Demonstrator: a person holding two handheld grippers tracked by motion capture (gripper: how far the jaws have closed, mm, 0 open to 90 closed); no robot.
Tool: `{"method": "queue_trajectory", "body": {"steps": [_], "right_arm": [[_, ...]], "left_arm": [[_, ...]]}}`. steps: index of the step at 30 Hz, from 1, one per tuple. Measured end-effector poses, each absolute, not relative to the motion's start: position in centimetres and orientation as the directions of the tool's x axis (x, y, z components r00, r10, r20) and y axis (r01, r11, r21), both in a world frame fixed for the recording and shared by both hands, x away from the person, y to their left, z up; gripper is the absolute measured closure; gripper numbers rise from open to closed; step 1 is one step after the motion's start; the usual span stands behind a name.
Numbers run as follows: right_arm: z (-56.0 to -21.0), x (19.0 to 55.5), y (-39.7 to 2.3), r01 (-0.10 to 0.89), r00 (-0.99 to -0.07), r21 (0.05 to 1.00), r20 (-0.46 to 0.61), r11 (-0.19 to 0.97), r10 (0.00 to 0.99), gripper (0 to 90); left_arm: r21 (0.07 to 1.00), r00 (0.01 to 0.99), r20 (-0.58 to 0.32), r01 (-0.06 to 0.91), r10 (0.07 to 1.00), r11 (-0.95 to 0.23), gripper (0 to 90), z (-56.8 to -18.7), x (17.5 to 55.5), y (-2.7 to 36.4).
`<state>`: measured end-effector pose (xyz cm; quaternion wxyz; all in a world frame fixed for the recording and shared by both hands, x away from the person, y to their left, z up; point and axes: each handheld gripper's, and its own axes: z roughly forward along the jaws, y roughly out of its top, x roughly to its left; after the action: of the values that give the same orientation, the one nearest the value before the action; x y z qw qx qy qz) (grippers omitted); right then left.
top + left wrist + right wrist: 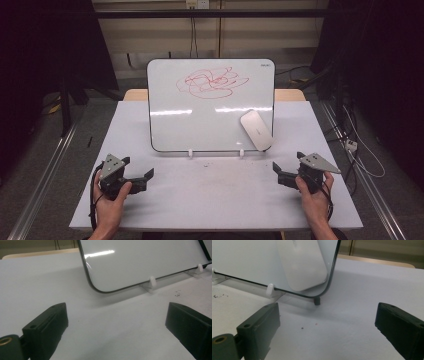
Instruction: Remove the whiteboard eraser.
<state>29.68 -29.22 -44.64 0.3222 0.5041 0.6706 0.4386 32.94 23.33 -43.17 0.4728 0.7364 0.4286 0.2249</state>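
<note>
Table (210, 195): whiteboard (200, 120) w/ eraser (256, 130); both grippers empty, jaws apart.

1. Your left hand (111, 197) holds the black two-jaw left gripper (142, 174) low, jaws spread wide, nothing between them.
2. Your right hand (315, 192) holds the black two-jaw right gripper (286, 169) likewise, apparently level.

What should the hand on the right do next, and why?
Probably reach the right hand-held gripper forward to the white eraser on the whiteboard. Its jaws stand open and empty, the eraser lies just ahead, and a red scribble waits to be wiped.
</note>
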Motion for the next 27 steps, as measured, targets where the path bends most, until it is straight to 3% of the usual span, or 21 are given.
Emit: {"method": "queue_trajectory", "body": {"steps": [27], "right_arm": [[-43.8, 31.5, -28.0, 0.383, -0.366, 0.908, -0.021, 0.171, 0.93, 6.2]], "left_arm": [[0.88, 0.523, -0.08, 0.436, 0.848, -0.186, 4.5, -43.4, 33.6, 23.8]]}}
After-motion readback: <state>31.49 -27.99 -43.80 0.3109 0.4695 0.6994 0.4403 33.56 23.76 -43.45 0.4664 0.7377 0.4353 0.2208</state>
